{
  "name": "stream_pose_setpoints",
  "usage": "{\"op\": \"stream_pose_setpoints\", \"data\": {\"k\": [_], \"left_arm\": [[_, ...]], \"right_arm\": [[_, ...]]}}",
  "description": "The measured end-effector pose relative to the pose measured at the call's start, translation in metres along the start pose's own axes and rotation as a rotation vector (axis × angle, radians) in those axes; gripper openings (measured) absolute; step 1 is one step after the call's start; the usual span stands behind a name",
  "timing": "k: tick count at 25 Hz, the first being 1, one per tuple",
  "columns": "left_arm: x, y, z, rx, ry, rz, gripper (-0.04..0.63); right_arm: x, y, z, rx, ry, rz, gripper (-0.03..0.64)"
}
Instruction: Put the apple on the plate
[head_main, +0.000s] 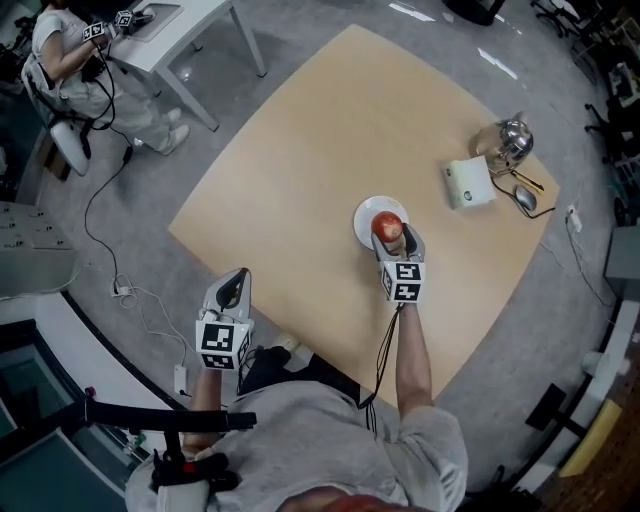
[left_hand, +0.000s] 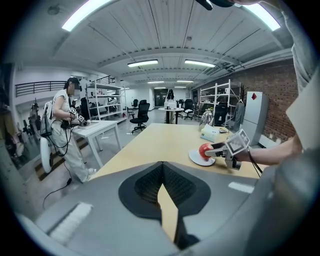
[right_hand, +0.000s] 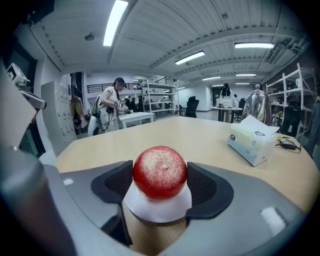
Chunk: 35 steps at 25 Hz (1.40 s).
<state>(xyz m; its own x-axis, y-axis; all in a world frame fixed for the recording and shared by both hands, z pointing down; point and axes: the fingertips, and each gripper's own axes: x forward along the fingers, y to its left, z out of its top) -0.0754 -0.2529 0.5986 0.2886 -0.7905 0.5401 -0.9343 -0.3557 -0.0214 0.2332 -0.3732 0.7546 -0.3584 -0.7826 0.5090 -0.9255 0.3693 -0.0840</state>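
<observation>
Bright, even indoor light comes from long ceiling strips (left_hand: 85, 12), which blow out to white in both gripper views. Shadows are soft and faint. In the head view pale glare streaks lie on the grey floor (head_main: 497, 62) and the kettle (head_main: 513, 140) glints. The apple (right_hand: 160, 172) is sharp, its speckles clear. Both gripper views bulge strongly, with black corners and a slightly soft near foreground.
</observation>
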Motion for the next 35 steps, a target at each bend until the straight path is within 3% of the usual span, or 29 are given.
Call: {"op": "stream_pose_setpoints", "data": {"k": [13, 35], "left_arm": [[-0.004, 0.011, -0.002, -0.02, -0.003, 0.012, 0.018], [-0.024, 0.012, 0.01, -0.029, -0.087, 0.0, 0.018]], "right_arm": [[0.011, 0.002, 0.0, -0.014, 0.032, -0.031, 0.347], [-0.031, 0.008, 0.028, -0.007, -0.03, -0.068, 0.321]]}}
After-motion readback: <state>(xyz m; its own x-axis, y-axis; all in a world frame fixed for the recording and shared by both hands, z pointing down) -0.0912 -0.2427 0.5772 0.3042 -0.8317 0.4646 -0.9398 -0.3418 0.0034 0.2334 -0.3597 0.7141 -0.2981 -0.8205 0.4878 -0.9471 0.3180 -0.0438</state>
